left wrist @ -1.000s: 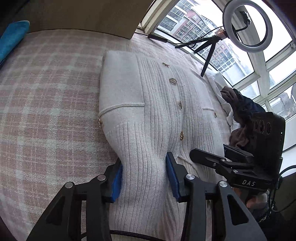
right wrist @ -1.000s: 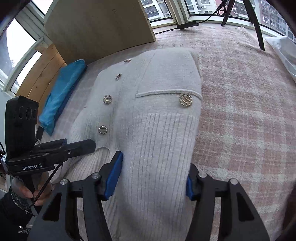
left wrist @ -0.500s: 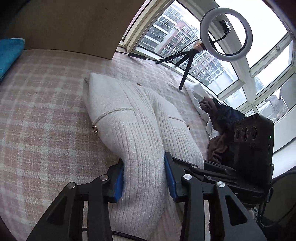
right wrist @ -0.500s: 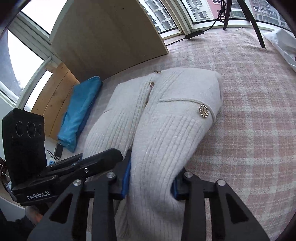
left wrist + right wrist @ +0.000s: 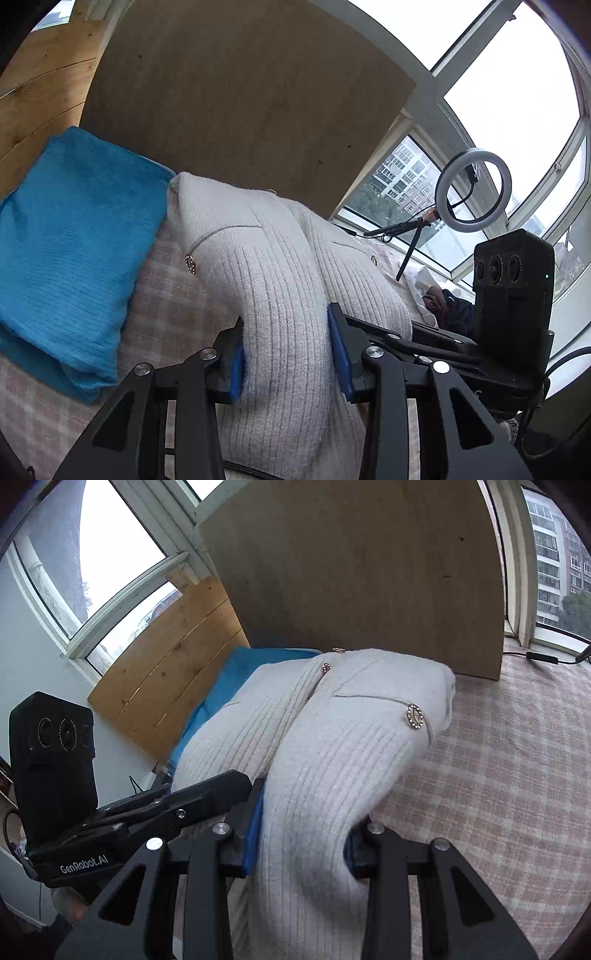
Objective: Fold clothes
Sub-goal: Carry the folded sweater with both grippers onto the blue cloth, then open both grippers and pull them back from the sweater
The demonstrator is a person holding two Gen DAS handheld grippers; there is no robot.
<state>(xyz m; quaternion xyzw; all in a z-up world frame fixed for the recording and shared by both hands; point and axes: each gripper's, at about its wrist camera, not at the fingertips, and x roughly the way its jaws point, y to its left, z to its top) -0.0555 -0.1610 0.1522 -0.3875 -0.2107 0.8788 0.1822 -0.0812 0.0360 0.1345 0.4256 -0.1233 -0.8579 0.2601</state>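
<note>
Left wrist view: left gripper (image 5: 291, 350) clamped on cardigan (image 5: 280, 280) hem | right gripper (image 5: 301, 843) clamped same | cardigan lifted over plaid bed (image 5: 517, 775), beside blue towel (image 5: 74, 240) near headboard-side edge | risk: knit slipping from pads, uneven lift skewing fold

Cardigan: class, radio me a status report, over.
Left tool and right tool shut on cardigan. Hem raised, far end near blue towel. Path unobstructed.

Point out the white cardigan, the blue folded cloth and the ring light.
white cardigan (image 5: 258, 258): left wrist view, on the ribbed front panel.
blue folded cloth (image 5: 74, 236): left wrist view, on its top face.
ring light (image 5: 445, 177): left wrist view, on the ring's left rim.
</note>
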